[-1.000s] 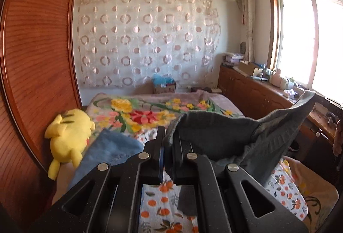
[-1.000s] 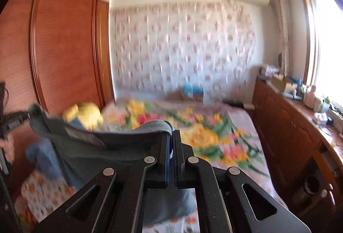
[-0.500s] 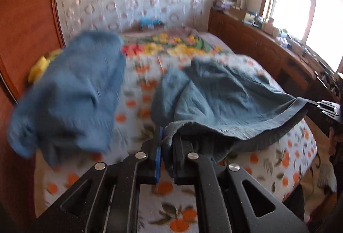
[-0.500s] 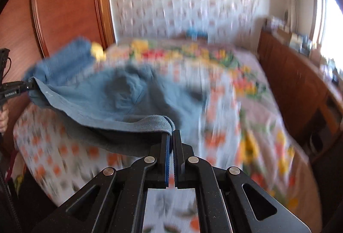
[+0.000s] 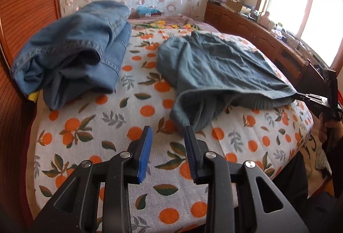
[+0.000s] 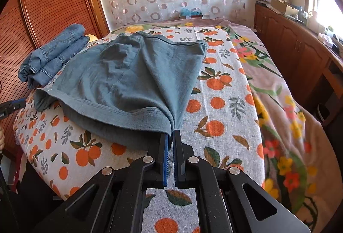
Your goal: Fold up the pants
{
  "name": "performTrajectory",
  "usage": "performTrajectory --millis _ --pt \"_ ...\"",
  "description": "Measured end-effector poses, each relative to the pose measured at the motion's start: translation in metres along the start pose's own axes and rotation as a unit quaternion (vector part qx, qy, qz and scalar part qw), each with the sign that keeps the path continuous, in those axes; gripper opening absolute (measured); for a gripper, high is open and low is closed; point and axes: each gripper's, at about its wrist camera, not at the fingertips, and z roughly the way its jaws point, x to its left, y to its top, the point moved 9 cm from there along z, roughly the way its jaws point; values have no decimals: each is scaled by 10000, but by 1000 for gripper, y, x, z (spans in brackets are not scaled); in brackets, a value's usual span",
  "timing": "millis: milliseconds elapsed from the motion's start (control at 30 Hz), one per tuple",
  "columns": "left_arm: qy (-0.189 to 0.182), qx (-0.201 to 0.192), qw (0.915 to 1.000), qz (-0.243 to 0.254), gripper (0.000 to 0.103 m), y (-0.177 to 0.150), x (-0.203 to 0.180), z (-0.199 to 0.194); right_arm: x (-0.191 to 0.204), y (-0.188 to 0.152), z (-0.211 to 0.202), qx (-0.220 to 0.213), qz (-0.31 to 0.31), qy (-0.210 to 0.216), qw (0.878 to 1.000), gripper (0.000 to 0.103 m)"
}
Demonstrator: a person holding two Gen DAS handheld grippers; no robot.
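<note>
The pants (image 6: 128,82) lie spread across the bed (image 6: 223,104), waistband edge toward the grippers: the right gripper (image 6: 170,140) grips one corner, while the left gripper (image 5: 168,132), jaws opening and empty, sits just beside the other corner.

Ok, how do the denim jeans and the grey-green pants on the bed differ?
The denim jeans are blue and folded into a bundle by the wardrobe side; the grey-green pants are spread out flat. The jeans lie untouched, while the pants have one corner clamped in the right gripper; the left gripper is opening, with nothing between its jaws. Both lie on the orange-print cover.
</note>
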Motion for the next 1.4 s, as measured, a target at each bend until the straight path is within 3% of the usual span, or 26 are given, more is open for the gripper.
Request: performTrajectory --millis 400,467,500,600,1000,1067,1133,1267,1300,1400 --pt "-528 -155 9981 276 32 26 -17 21 -7 -13 5 3 132 61 9999 5" --pt "-557 -122 9978 334 23 28 -20 25 -8 -13 5 -11 156 84 9998 5" --pt "-512 -66 9980 359 12 29 -21 28 -8 -13 5 -15 163 92 9998 5" --pt "-421 -21 9984 373 4 31 -20 29 -8 -14 5 -10 177 115 9998 5" --pt "-69 -796 9968 79 3 66 -14 -12 -3 -13 6 -22 293 155 9994 10" --pt "18 -990 9951 17 3 73 -12 -22 -3 -9 0 -101 346 272 9990 2" --pt "246 -1171 9928 4 3 80 -7 -33 -7 0 -14 -263 422 388 9980 2" --pt "1197 -1312 9841 24 0 88 16 -38 -16 14 -44 -586 582 479 9954 1" --pt "1221 -1267 9844 -22 0 89 21 -35 -22 16 -48 -618 596 297 9959 1" --pt "818 -954 9920 -103 0 79 19 -19 -23 12 -45 -495 496 282 9971 1"
